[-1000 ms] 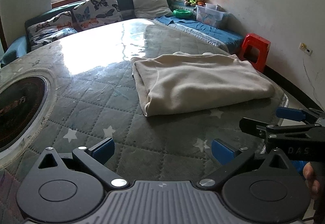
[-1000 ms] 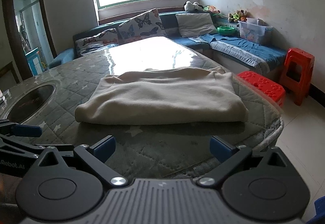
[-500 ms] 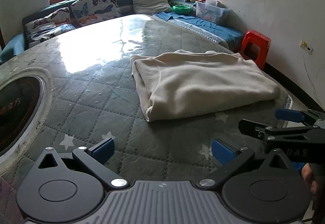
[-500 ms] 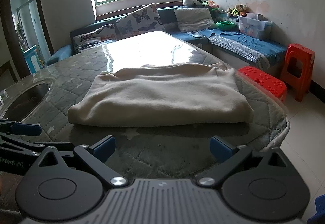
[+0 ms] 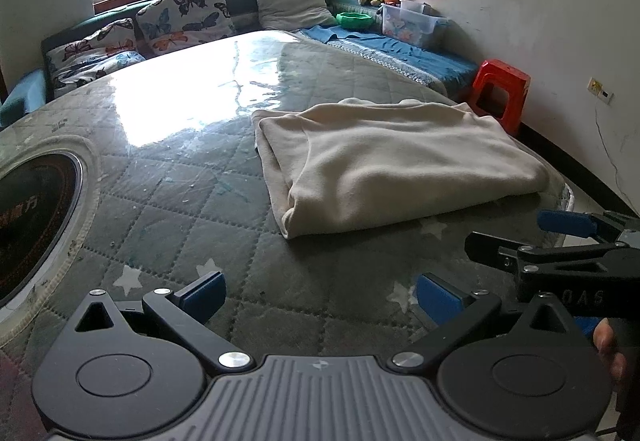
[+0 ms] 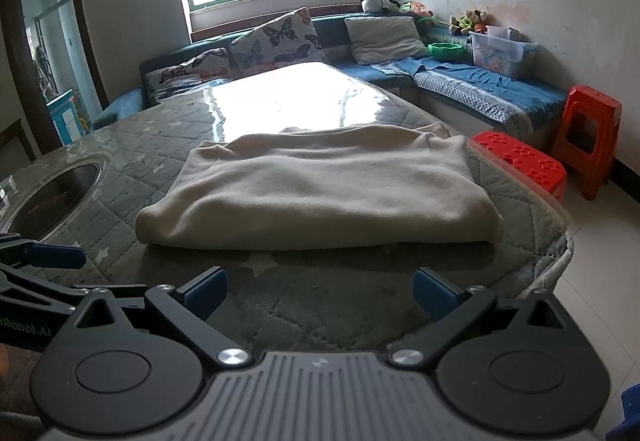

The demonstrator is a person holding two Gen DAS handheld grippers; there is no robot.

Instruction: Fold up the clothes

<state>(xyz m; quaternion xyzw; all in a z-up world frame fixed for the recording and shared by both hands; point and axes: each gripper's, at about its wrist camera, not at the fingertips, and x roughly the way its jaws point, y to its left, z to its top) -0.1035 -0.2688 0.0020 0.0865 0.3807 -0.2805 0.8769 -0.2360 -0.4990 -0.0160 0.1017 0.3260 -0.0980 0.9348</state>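
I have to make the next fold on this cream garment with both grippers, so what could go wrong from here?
The folded cream garment lies near the table edge, so a careless pull might drag it off toward the red stool. Both the left gripper and right gripper are open and apart from it; pinching only the top layer could undo the fold.

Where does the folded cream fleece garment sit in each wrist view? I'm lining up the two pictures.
Left wrist view: the folded cream fleece garment lies right of centre, on the grey quilted table cover.
Right wrist view: the garment lies across the middle, straight ahead.
Shared landmark: the tall red plastic stool, beyond the garment's right end in both.
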